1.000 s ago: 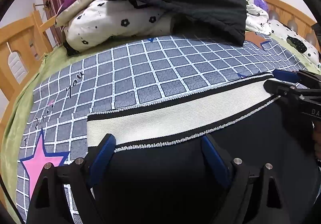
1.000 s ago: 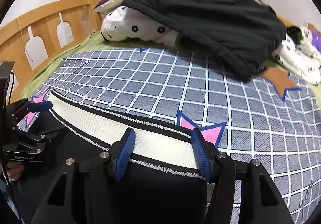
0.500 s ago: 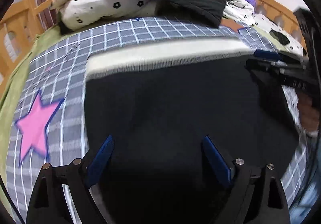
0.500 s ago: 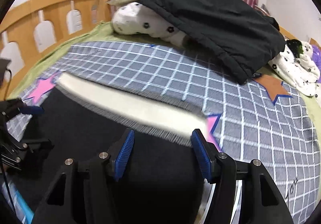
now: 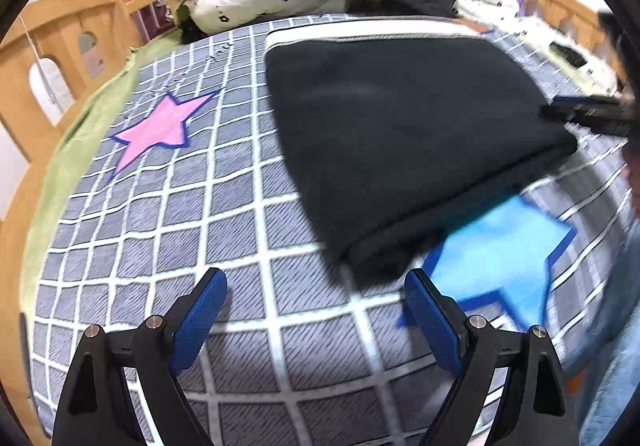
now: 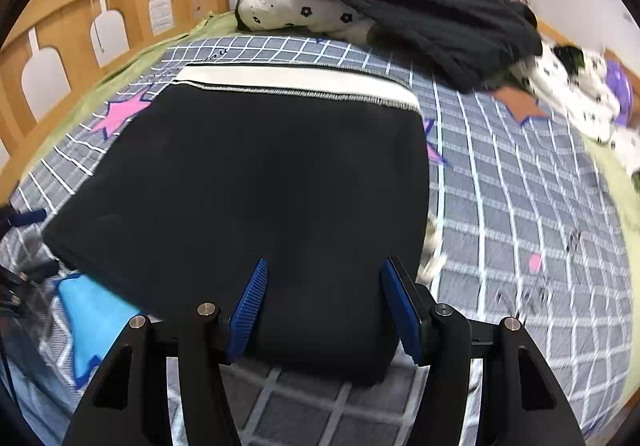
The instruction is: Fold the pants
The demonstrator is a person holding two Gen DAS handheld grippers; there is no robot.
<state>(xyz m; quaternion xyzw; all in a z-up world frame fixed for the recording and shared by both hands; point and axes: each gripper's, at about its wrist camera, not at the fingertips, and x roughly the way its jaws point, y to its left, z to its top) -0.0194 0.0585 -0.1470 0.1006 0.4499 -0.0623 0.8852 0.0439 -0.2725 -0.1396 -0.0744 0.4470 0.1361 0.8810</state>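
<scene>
Now the folded pants (image 6: 256, 186) lie flat on the bed (image 5: 240, 346), waistband at the far end, near fold under the right tool (image 6: 322, 310), nearer than the left tool (image 5: 316, 310), both tools released, gripping nothing.

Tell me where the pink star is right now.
In the left wrist view the pink star lies on the checked bedspread, left of the folded black pants.
</scene>
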